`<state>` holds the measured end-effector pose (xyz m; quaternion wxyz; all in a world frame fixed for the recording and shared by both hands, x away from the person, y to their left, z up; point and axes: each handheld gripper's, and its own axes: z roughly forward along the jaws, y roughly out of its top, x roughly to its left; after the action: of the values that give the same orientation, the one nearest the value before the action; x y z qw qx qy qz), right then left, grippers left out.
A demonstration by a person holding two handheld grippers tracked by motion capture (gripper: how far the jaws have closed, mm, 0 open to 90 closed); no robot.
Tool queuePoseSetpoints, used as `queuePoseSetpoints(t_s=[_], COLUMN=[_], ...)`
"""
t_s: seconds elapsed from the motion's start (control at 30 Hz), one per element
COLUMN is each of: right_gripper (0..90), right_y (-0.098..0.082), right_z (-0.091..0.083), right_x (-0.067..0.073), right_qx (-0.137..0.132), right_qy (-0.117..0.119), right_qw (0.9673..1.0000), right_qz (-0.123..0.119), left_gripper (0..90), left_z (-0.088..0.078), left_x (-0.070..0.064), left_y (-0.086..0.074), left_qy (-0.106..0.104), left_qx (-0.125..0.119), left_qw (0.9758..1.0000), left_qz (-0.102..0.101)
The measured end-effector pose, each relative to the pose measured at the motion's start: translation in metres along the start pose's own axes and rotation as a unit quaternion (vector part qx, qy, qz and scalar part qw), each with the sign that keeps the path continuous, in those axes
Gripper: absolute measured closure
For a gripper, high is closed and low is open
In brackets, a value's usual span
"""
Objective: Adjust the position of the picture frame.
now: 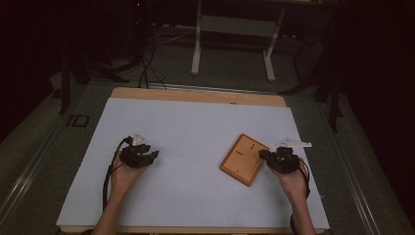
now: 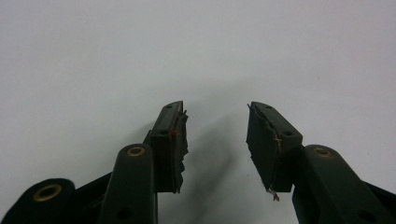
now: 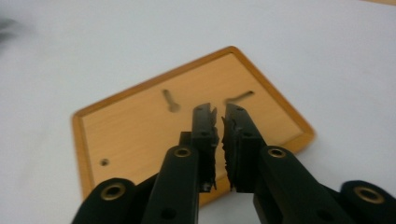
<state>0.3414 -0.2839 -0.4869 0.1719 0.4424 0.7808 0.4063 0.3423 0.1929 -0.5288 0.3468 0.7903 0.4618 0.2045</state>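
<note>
From above, the wooden board (image 1: 244, 159) is lying at four o'clock on the table (image 1: 195, 127), the right gripper (image 1: 264, 154) touching its right edge. The left gripper (image 2: 215, 135) is gaping wide over bare table. The right gripper's view: jaws nearly shut, empty, hovering over the board.

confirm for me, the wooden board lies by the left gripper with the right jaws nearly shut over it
Not quite. The wooden board lies by the right gripper, not the left gripper, as the high view shows. The rest holds: the right jaws are nearly shut over it, with nothing between them.
</note>
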Motion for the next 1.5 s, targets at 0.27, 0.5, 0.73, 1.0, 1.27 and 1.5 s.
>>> queuePoseSetpoints(t_s=[0.27,0.5,0.73,1.0,1.27,1.5], right_gripper=[76.1,80.5,83.4,84.3,84.5,84.5], right_y=[-0.007,-0.022,-0.027,-0.028,-0.026,-0.024], right_z=[0.012,0.026,0.027,0.029,0.028,0.028], right_x=[0.006,0.011,0.014,0.014,0.009,-0.003], right_qx=[0.020,0.022,0.004,-0.013,-0.023,-0.040], right_qy=[-0.004,-0.029,-0.049,-0.077,-0.088,-0.089], right_qw=[0.9998,0.9992,0.9981,0.9950,0.9937,0.9904], right_qz=[0.001,0.020,0.038,0.062,0.066,0.098], left_gripper=[55.9,56.0,56.1,55.9,56.1,56.0], left_z=[0.001,0.002,0.003,0.002,0.001,0.002], left_x=[0.000,-0.003,-0.002,-0.004,-0.002,-0.003], left_y=[0.000,0.000,0.000,0.000,-0.001,-0.001], left_qy=[0.002,-0.001,-0.012,-0.006,-0.003,-0.003], left_qx=[0.005,0.007,0.005,0.007,0.005,0.007], left_qw=[1.0000,1.0000,0.9998,0.9999,0.9999,0.9999], left_qz=[-0.004,-0.003,-0.017,-0.008,-0.013,-0.011])
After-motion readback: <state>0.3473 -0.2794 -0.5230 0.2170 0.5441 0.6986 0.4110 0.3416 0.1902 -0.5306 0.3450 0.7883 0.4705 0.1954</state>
